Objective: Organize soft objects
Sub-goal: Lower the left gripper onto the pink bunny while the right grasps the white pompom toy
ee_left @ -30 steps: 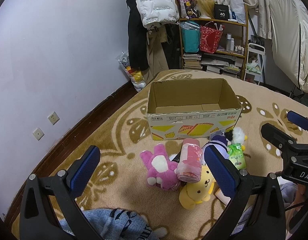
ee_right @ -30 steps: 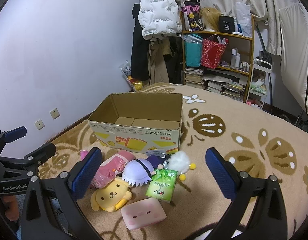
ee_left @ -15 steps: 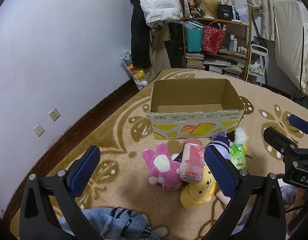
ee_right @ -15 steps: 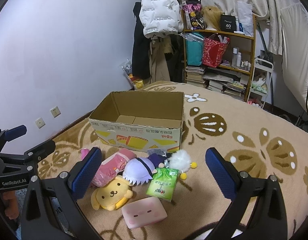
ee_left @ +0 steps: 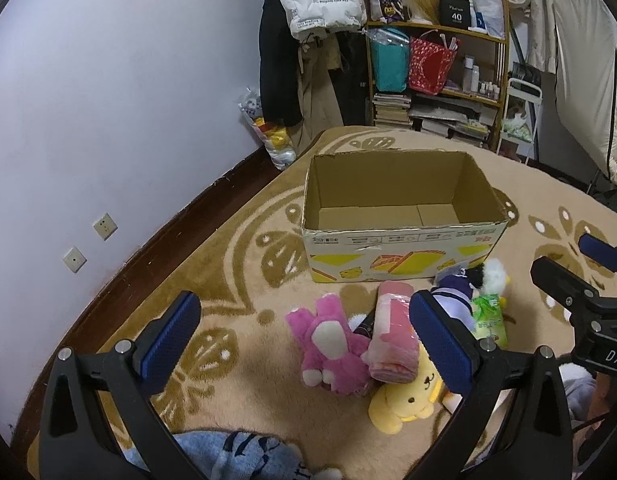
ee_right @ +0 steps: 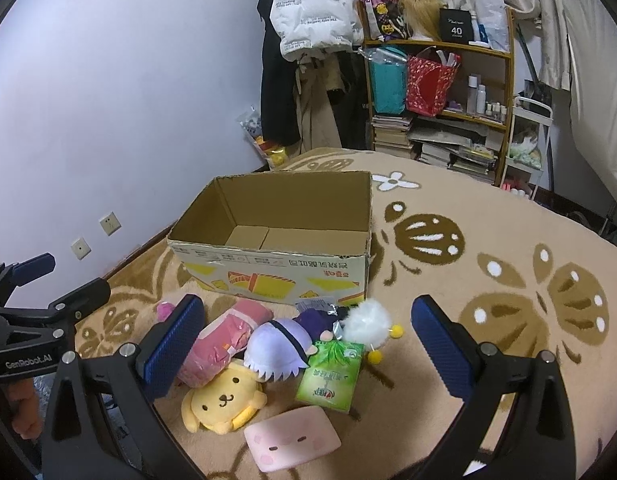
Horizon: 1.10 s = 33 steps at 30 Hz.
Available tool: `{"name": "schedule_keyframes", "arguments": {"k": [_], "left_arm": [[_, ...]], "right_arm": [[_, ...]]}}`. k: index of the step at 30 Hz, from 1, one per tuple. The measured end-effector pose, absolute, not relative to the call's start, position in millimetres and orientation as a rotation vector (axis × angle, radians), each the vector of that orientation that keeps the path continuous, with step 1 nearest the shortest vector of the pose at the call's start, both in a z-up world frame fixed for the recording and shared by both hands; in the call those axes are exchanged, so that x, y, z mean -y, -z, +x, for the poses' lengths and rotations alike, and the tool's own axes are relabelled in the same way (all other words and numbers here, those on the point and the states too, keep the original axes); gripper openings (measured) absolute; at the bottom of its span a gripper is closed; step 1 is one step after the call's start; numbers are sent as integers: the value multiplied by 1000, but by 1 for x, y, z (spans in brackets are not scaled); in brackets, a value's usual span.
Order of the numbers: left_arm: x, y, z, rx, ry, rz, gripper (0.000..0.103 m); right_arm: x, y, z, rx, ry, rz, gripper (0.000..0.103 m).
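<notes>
Both tools hang above the carpet [ee_right: 488, 240] with nothing between their pads: the left hand-held gripper [ee_left: 304, 336] is spread wide over the pink plush rabbit [ee_left: 332, 344], and the right hand-held gripper [ee_right: 308, 344] is equally wide apart over the pile. The soft things lie in a tight heap on the carpet just in front of the empty cardboard box [ee_right: 284, 240]: a pink rolled cloth [ee_right: 224, 340], a yellow dog plush [ee_right: 224, 400], a purple-and-white plush [ee_right: 280, 348], a white pompom toy [ee_right: 366, 322], a green tissue pack [ee_right: 330, 376] and a pink pillow block [ee_right: 292, 438].

The crowding is the main risk. The toys touch and overlap, so a closing grip could pinch two at once or drag a neighbour along and drop it short of the box. The tissue pack is flat and slick; pads may slide off it or crush it. The pompom's dangling yellow balls could snag. With both tools over the same heap, they may collide. The light box could also be shoved if a toy catches its near wall.
</notes>
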State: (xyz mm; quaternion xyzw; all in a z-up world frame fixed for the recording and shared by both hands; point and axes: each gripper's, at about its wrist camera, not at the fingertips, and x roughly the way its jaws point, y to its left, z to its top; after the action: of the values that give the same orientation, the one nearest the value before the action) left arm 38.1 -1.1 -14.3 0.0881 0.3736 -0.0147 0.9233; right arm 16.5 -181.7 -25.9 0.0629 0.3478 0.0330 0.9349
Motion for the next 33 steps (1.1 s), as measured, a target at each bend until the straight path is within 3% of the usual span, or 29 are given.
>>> {"name": "schedule_keyframes", "arguments": {"k": [29,33], "left_arm": [[-5,73,128,-1004,12,164,103],[-10,92,138,-1060,16,126,103]], "right_arm": [[214,97,83,-968,-36,324,103],[218,111,89,-1017,-12,327,98]]}}
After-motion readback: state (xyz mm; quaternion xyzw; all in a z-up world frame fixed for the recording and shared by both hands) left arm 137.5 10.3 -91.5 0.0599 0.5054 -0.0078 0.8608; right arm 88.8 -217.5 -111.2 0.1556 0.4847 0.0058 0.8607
